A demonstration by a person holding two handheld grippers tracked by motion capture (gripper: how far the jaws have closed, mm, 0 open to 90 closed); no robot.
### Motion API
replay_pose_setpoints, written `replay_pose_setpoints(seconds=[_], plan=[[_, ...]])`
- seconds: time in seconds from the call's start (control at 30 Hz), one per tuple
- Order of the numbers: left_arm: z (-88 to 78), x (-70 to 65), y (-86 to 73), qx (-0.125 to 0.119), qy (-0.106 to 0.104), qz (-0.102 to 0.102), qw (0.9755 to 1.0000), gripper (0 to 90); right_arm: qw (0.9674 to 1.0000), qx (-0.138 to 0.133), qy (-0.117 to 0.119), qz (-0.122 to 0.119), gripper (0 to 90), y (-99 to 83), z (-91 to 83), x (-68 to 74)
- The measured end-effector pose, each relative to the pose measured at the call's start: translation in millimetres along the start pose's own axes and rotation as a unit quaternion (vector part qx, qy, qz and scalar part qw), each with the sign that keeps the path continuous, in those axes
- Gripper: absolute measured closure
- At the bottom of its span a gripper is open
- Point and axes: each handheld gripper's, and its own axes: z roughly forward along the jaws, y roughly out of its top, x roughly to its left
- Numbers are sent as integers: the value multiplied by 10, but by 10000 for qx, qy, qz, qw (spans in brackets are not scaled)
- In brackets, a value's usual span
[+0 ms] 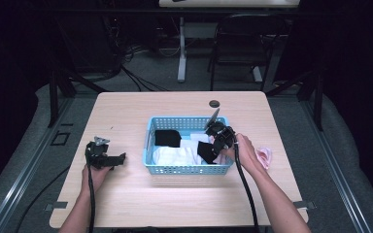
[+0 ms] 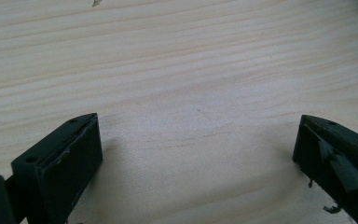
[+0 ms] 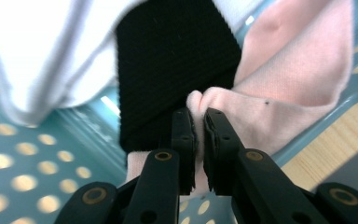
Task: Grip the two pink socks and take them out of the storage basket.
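Pinched between the right gripper [image 3: 199, 123] jaws, a pink cloth [image 3: 279, 100] lies inside the blue basket [image 1: 187, 168], crowded by black and white cloths. Left gripper [image 2: 196, 144] gapes over bare table [image 1: 126, 107].

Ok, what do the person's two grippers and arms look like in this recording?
Both are black handheld tools. The left gripper carries a grey three-cornered plate on top, and its flat rectangular jaw pads are scuffed, one with peeling lining. The right gripper has narrow black jaws with brass-coloured rivets. A black cable trails from each toward the person. The forearms are bare; no sleeves are visible.
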Motion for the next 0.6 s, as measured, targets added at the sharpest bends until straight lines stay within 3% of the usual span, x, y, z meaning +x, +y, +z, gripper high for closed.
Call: replay_pose_setpoints(seconds=[0.23,0.6], plan=[[0,0,0,-2,0,-2,10000,11,9991,-426,86,-32,835,-5,-318,59],[1,0,0,-6,1,-2,10000,11,9961,-874,65,-70,835,12,-605,114]])
